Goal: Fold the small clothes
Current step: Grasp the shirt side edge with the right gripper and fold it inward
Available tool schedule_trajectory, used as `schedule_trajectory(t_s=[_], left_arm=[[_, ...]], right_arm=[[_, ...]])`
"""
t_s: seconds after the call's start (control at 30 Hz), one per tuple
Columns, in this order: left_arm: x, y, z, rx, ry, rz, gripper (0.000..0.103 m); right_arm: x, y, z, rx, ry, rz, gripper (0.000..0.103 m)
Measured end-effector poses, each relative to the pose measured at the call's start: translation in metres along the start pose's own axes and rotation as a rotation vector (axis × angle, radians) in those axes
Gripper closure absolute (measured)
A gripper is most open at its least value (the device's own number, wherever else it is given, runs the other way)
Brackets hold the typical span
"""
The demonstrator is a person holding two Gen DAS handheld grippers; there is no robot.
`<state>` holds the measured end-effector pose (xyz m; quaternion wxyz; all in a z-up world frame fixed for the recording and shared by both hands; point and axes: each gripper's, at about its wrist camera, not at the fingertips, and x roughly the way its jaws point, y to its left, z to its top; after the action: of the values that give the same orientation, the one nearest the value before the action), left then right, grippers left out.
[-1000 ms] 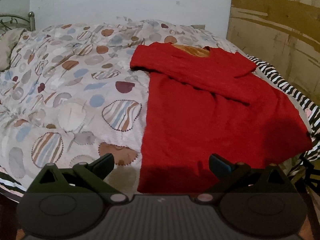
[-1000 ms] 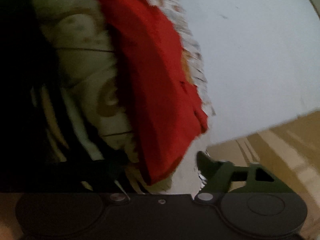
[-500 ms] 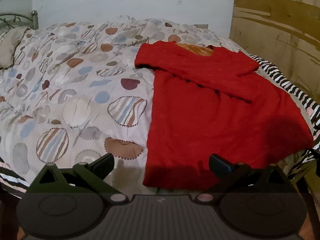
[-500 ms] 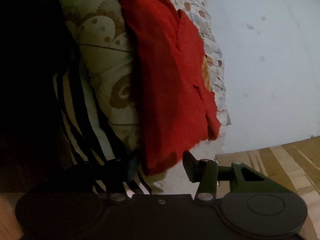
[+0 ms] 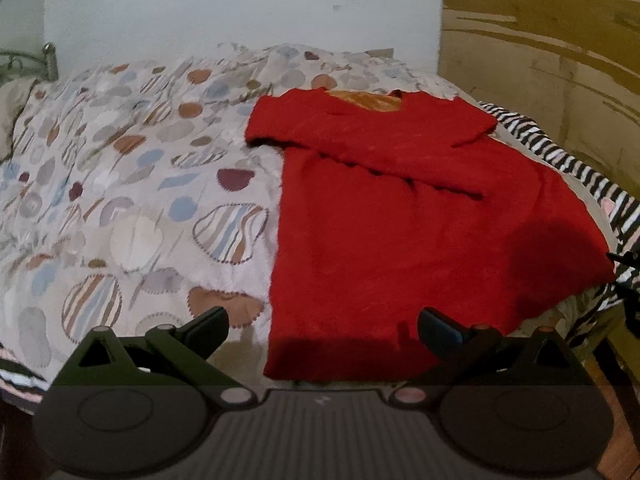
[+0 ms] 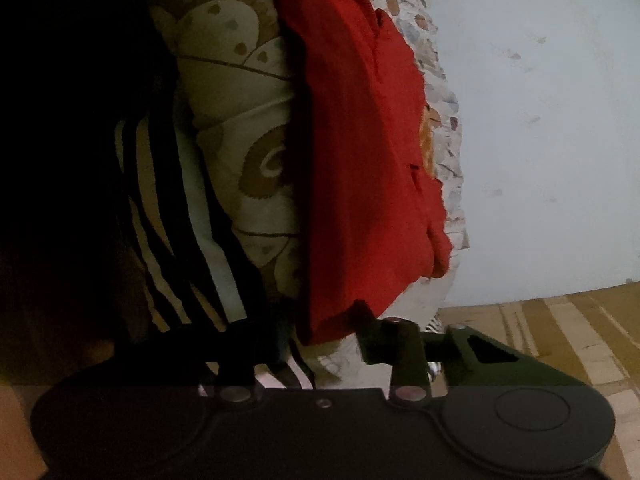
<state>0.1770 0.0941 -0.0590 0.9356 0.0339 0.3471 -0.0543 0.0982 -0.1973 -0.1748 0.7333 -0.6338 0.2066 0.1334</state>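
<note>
The red shirt (image 5: pixel 420 216) lay flat across the right half of the left wrist frame, on the patterned quilt (image 5: pixel 132 184). The left gripper (image 5: pixel 322 326) hovered at bottom centre, jaws wide apart, nothing between them. In the right wrist view, the right gripper (image 6: pixel 316 328) had just been closing, jaws now pinching the shirt's lower corner at bottom centre

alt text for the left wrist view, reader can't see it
A red shirt lies flat on a bed, its sleeves folded across the chest, on a quilt patterned with rounded patches. The open left gripper hovers at the shirt's near hem, touching nothing. A striped cloth shows along the bed's right edge.
</note>
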Motion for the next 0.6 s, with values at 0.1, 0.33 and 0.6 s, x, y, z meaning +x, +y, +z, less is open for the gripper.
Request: schedule_trajectory(t_s=[0.1,0.33,0.6], left_arm=[[0.002,-0.008,0.001,0.027,-0.006,-0.015,0.000],[0.000,-0.034,0.000,0.092,-0.064,-0.109,0.000],[0.007,-0.107,-0.006,0.237,-0.189,-0.258,0.000]], right_arm=[[-0.007,-0.014,-0.001,0.018,-0.006,0.019,0.097],[-0.020,-0.067,0.001,0.199,-0.042,0.075,0.097],[-0.038,-0.154,0.010,0.643,-0.188,0.124,0.098]])
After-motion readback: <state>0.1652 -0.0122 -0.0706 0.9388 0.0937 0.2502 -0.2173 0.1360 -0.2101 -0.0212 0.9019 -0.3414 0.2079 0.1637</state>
